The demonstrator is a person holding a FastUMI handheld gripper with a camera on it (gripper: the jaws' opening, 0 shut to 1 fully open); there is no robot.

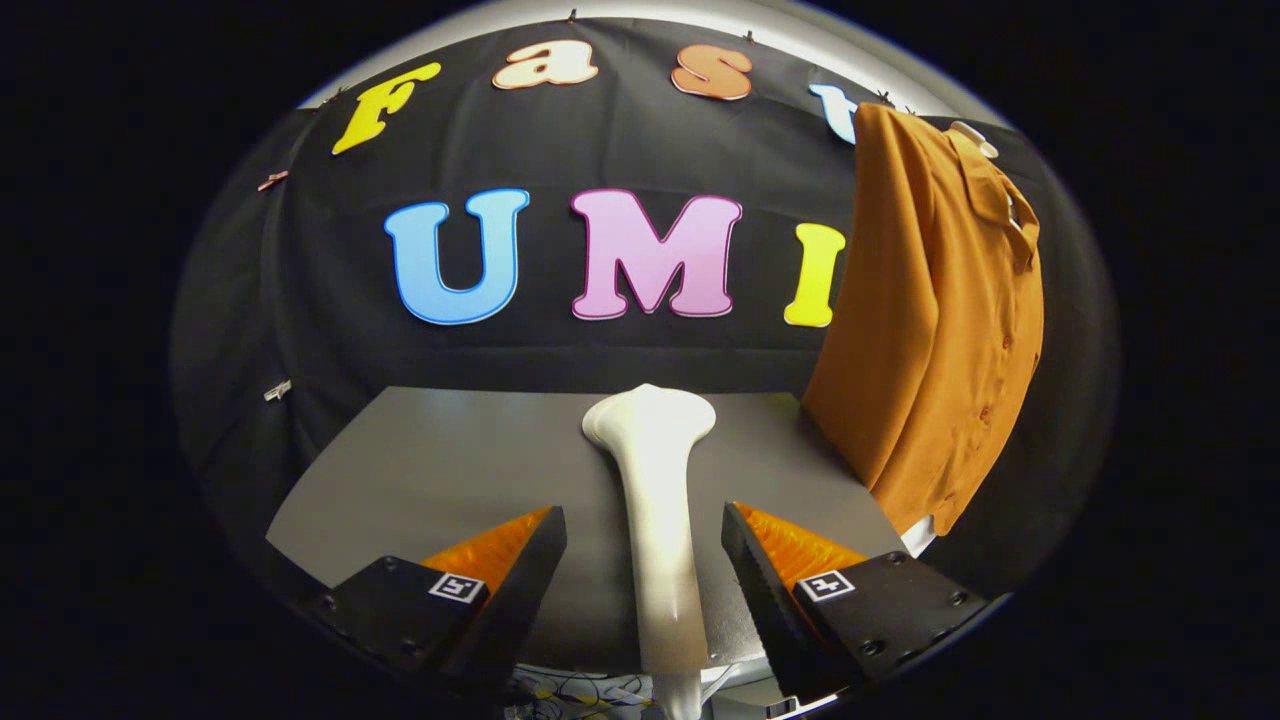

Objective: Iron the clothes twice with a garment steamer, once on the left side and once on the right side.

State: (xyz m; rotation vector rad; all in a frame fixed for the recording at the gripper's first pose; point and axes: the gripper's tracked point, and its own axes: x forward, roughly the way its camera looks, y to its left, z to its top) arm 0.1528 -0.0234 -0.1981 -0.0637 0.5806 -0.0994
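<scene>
Gripper (644, 545) spread wide, fingers clear of the white garment steamer (655, 500), which lies on the grey table (430, 470) between them, handle end cut off below. Orange shirt (935, 320) hangs right, beyond.

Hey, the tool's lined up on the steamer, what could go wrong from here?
1. The tool is open, its fingers clear of the white steamer; closing off-centre on that smooth handle might let it slip or twist.
2. The orange shirt hangs loosely off to one side; a wide swing could snag it.
</scene>
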